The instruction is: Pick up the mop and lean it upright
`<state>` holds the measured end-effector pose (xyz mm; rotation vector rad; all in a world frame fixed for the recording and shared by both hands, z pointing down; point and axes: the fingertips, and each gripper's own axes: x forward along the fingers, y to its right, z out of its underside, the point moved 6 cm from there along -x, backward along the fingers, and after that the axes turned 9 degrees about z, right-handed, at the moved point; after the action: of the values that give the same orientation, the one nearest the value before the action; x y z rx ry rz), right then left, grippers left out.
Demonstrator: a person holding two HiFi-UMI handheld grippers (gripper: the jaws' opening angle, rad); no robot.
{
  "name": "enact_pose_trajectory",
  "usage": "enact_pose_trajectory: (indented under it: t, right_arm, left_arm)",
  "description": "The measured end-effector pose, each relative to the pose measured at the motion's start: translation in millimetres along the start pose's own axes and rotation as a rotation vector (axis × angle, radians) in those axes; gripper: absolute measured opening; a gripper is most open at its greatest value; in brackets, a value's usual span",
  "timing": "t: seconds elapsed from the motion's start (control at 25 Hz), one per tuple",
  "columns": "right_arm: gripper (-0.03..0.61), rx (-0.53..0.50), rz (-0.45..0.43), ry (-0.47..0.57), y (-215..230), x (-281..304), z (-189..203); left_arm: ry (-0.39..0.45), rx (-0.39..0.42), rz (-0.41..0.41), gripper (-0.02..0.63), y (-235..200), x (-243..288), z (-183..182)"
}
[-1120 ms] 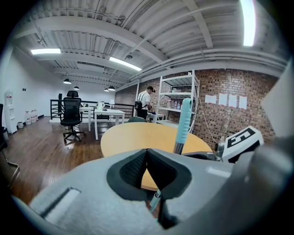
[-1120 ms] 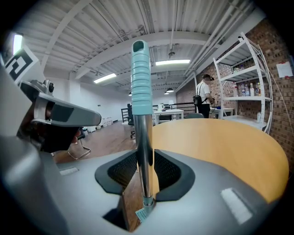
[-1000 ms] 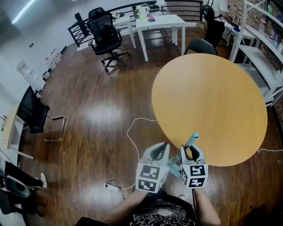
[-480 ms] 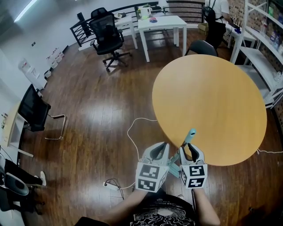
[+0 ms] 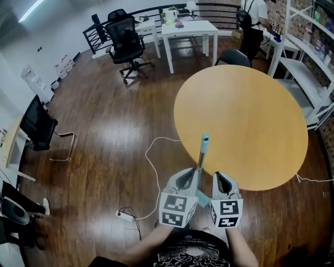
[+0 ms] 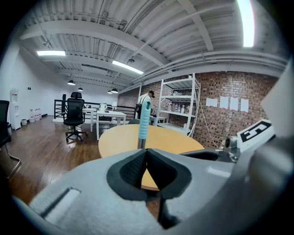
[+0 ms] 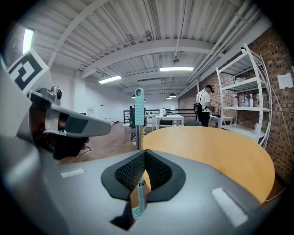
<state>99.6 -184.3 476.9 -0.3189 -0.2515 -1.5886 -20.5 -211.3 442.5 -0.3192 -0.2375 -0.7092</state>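
A: Entry one, mop [image 5: 203, 152]: what is going unseen?
B: Head and lower shaft are hiding beneath the left hand-held gripper [image 5: 192, 174]; only the teal-tipped handle is showing. In the right gripper view, the pressed-together pads of the right hand-held gripper [image 7: 144, 152] are covering all but a sliver of shaft.
A: Entry two, edges?
B: The top edge is cutting off the standing person [image 5: 254, 14]; the bottom edge is cutting through the wearer's forearms [image 5: 148, 245].
A: Entry three?
B: The counter [image 5: 245, 120] is hiding most of a dark chair [image 5: 235, 56]. The shelf items [image 5: 319, 48] are reading too small to identify.
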Motion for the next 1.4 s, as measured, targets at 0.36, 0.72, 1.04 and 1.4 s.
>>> enact_pose_trajectory:
  t: [0.36,0.72,1.04,1.4]
  right_arm:
    - [0.003,-0.004,-0.074,0.071,7.1,-51.8,-16.9]
    - [0.003,-0.019,-0.134,0.112,11.3,-86.0,-23.3]
    - [0.003,-0.001,-0.157,0.130,13.8,-100.4,-22.9]
    - [0.003,0.029,-0.162,0.135,24.2,-102.6,-21.0]
  left_arm:
    - [0.022,-0.001,-0.026,0.003,46.4,-14.8,8.6]
    - [0.046,0.001,-0.061,0.003,77.9,-26.6,16.4]
    - [0.040,0.013,-0.071,0.003,93.1,-33.5,19.6]
    - [0.023,0.043,-0.066,0.003,106.2,-28.1,21.3]
